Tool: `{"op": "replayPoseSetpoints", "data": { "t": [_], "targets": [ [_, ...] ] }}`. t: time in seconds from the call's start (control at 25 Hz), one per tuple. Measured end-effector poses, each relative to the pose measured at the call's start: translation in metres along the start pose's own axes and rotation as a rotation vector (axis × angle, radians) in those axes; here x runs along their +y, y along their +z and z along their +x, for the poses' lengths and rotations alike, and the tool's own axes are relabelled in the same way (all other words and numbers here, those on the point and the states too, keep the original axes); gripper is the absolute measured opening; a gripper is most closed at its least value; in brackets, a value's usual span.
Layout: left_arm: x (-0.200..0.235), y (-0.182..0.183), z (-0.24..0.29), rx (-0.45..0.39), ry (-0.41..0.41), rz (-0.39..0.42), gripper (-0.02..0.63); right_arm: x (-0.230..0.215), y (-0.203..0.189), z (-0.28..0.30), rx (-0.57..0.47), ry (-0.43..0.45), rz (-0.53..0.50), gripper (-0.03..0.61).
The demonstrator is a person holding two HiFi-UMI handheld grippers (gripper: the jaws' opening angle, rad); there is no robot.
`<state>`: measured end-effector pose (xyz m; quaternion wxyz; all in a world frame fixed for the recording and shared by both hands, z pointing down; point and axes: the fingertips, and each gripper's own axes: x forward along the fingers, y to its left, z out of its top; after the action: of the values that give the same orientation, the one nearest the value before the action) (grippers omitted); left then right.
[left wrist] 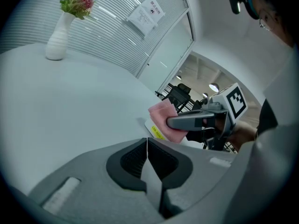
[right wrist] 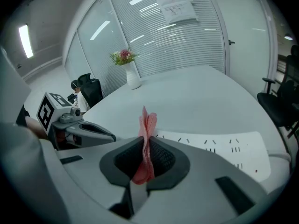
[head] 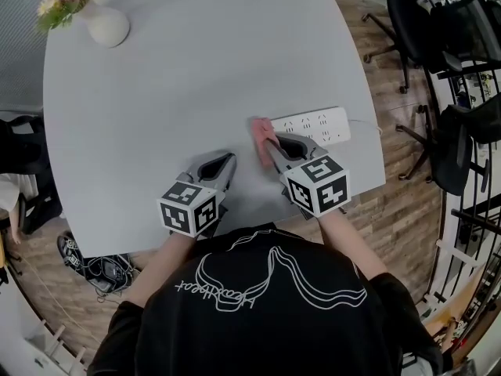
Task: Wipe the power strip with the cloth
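The right gripper is clamped on the pink cloth, which is at the left end of the white power strip. The left gripper, jaws pressed together with nothing between them, is over the grey table left of the power strip, apart from it. A white flower vase stands well beyond the power strip, far left.

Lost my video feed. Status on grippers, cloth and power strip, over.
Right gripper shut on pink cloth, at the end of the power strip. Left gripper shut, empty, over the table. Vase far off; nothing in the way.
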<state>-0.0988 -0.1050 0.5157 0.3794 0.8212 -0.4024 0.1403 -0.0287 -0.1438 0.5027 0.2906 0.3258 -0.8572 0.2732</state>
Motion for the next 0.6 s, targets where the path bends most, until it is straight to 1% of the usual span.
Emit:
{"op": "replayPoseSetpoints", "data": {
  "t": [0.44,0.6],
  "targets": [
    [0.0038,0.0021,-0.0013,-0.004,-0.004,-0.002,0.017,-0.0014,-0.0003,0.0057,0.027,-0.047,-0.049,0.038],
    [0.0035,0.0007,-0.0026,-0.001,-0.001,-0.005,0.017,-0.0032,-0.0017,0.0053,0.03,-0.052,-0.048,0.038]
  ]
}}
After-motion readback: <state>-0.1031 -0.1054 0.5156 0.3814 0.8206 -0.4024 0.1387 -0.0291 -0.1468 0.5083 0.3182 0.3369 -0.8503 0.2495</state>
